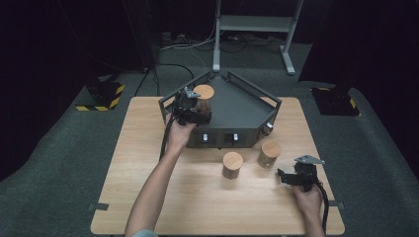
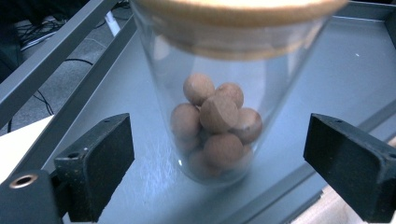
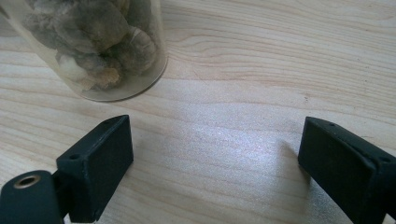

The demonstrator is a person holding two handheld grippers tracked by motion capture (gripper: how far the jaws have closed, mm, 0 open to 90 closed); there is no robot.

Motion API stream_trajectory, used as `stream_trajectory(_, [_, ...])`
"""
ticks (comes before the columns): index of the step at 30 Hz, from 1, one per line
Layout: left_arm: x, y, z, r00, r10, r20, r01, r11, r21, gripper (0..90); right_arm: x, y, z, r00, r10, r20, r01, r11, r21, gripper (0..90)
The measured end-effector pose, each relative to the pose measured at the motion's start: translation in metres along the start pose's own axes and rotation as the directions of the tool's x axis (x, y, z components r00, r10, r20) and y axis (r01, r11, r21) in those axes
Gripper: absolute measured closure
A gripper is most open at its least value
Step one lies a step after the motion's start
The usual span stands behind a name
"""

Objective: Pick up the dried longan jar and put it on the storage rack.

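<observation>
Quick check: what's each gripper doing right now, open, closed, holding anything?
Left gripper: open, jaws either side of the glass jar on the grey tray, not pressing it.
Right gripper: open, holding nothing, above the wooden table.

Light wooden table [image 1: 148, 197] standing on grey carpet, bearing dark grey railed tray [image 1: 249, 106] at far edge. Two cork-lidded glass jars [image 1: 232, 164] [image 1: 269, 154] sitting upright on bare wood near tray's front.
</observation>
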State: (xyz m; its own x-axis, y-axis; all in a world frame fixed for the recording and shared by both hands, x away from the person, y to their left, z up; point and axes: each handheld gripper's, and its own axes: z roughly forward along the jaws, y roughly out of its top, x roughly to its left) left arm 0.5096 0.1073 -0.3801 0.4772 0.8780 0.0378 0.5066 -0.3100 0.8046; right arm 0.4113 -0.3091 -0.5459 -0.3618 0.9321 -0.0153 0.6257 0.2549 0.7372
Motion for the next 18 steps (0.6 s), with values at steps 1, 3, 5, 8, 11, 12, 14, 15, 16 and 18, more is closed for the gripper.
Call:
stream_trajectory(1, [0.000,-0.003,-0.003,1.0000,-0.002,-0.003,0.002,1.0000,-0.001,8.8,0.000,0.000,0.000,1.0000,0.000,0.000,0.000,1.000,0.000,10.1])
stream_trajectory(3, [0.000,-0.004,-0.004,1.0000,0.000,-0.003,0.000,1.0000,-0.003,8.9,0.000,0.000,0.000,1.0000,-0.002,0.000,0.002,1.000,-0.001,10.1])
stream_trajectory(5, [-0.001,-0.006,-0.006,1.0000,-0.003,-0.002,0.003,1.0000,-0.004,8.9,0.000,0.000,0.000,1.0000,0.000,0.000,0.000,1.000,0.000,10.1])
stream_trajectory(8, [0.000,-0.009,-0.008,1.0000,-0.002,-0.004,0.002,1.0000,-0.002,9.0,0.000,0.000,0.000,1.0000,0.000,0.000,0.000,1.000,0.000,10.1])
stream_trajectory(11, [0.000,-0.012,-0.010,1.0000,-0.002,-0.002,0.002,1.0000,0.001,9.0,0.000,0.000,0.000,1.0000,0.000,0.000,0.000,1.000,0.000,10.1])
stream_trajectory(12, [0.000,-0.013,-0.010,1.0000,0.000,-0.003,0.000,1.0000,0.003,9.0,0.000,0.000,0.000,1.0000,-0.002,0.000,0.002,1.000,0.000,10.1])
stream_trajectory(14, [0.000,-0.015,-0.013,1.0000,-0.004,0.001,0.004,1.0000,-0.001,9.1,0.000,0.000,0.000,1.0000,0.000,0.000,0.000,1.000,0.000,10.1])
stream_trajectory(15, [0.000,-0.015,-0.013,1.0000,-0.004,0.001,0.004,1.0000,-0.001,9.1,0.000,0.000,0.000,1.0000,0.000,0.000,0.000,1.000,0.000,10.1])
stream_trajectory(16, [-0.001,-0.016,-0.013,1.0000,-0.005,0.002,0.005,1.0000,-0.002,9.1,0.000,0.000,0.000,1.0000,0.000,0.000,0.000,1.000,0.000,10.1])
stream_trajectory(18, [-0.001,-0.018,-0.015,1.0000,-0.001,0.003,0.001,1.0000,-0.002,9.2,0.000,0.000,0.000,1.0000,0.000,0.000,0.000,1.000,0.000,10.1])
